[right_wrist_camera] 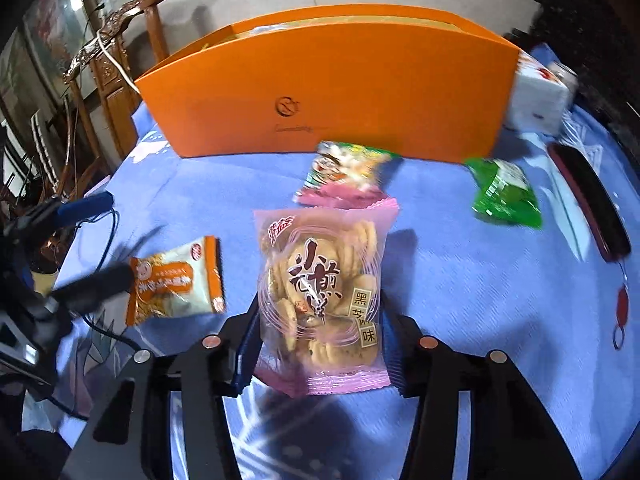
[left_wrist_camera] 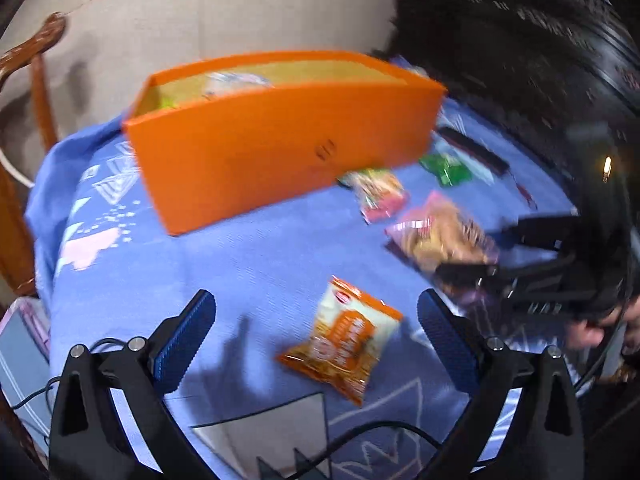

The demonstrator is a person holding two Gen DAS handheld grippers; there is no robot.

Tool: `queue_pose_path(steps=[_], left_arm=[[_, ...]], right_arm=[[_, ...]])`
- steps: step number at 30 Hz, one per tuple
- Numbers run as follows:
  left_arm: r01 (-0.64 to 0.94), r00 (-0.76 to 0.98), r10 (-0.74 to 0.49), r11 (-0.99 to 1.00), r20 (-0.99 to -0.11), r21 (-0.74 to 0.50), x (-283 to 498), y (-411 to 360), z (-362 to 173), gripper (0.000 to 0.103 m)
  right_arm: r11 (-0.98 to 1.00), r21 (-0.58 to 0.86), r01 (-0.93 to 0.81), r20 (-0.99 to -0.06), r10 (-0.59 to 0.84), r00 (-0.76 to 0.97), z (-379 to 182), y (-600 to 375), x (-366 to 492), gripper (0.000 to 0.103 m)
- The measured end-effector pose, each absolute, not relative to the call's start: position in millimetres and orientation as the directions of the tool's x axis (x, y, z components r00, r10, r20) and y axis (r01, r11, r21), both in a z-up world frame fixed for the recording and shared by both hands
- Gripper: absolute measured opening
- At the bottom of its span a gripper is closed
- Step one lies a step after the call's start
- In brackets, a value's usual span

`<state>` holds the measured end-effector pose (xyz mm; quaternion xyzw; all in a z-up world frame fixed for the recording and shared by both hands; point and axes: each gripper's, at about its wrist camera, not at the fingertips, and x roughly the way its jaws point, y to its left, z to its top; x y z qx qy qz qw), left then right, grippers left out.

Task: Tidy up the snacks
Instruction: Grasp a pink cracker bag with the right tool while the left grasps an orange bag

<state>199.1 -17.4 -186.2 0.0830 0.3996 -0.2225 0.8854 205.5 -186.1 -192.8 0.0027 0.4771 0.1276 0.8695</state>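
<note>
A pink see-through packet of cookies (right_wrist_camera: 320, 280) sits between the fingers of my right gripper (right_wrist_camera: 320, 304), which is shut on its lower half just above the blue tablecloth (right_wrist_camera: 460, 280). In the left wrist view the same packet (left_wrist_camera: 440, 236) shows in the right gripper (left_wrist_camera: 492, 246) at the right. My left gripper (left_wrist_camera: 317, 300) is open, its fingers wide apart above an orange and white snack packet (left_wrist_camera: 344, 336) lying flat. An open orange box (left_wrist_camera: 280, 152) stands behind, with some packets (left_wrist_camera: 236, 80) inside.
A pink and green packet (right_wrist_camera: 344, 176) and a green packet (right_wrist_camera: 506, 192) lie in front of the orange box (right_wrist_camera: 340, 92). A white carton (right_wrist_camera: 540, 96) stands at the box's right end, beside a long dark case (right_wrist_camera: 588, 208). A wooden chair (right_wrist_camera: 120, 40) stands behind on the left.
</note>
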Motion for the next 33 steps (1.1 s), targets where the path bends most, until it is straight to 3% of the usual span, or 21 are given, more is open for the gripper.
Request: queue_pose_path(steps=[9,13,15,18,23,33], left_arm=[[0.613,0.458,-0.373,0.79,-0.807,-0.017,207,-32,-231,0.096],[0.626,0.457,-0.392,0.779,-0.799,-0.024,208,-31,-231,0.076],[0.627,0.466,-0.391,0.779,-0.794,-0.016,209,-29,-230,0.059],[0.625,0.473,-0.39,0.781,-0.79,-0.012,208,-27,-229,0.048],[0.626,0.502,-0.368,0.779,-0.783,0.036,196,-26,-225,0.043],[0.577,0.53,-0.381,0.816,-0.758,-0.007,186,-14,-211,0.042]], right_arm=[[0.971,0.16,-0.177,-0.839,0.229,0.494,-200,-195,200,0.053],[0.972,0.163,-0.171,-0.838,0.228,0.496,-201,-197,201,0.054],[0.972,0.162,-0.172,-0.837,0.228,0.497,-201,-198,200,0.054],[0.971,0.166,-0.17,-0.837,0.23,0.497,-201,-198,200,0.054],[0.974,0.156,-0.164,-0.837,0.219,0.502,-200,-200,196,0.054],[0.975,0.155,-0.157,-0.816,0.216,0.535,-187,-202,189,0.053]])
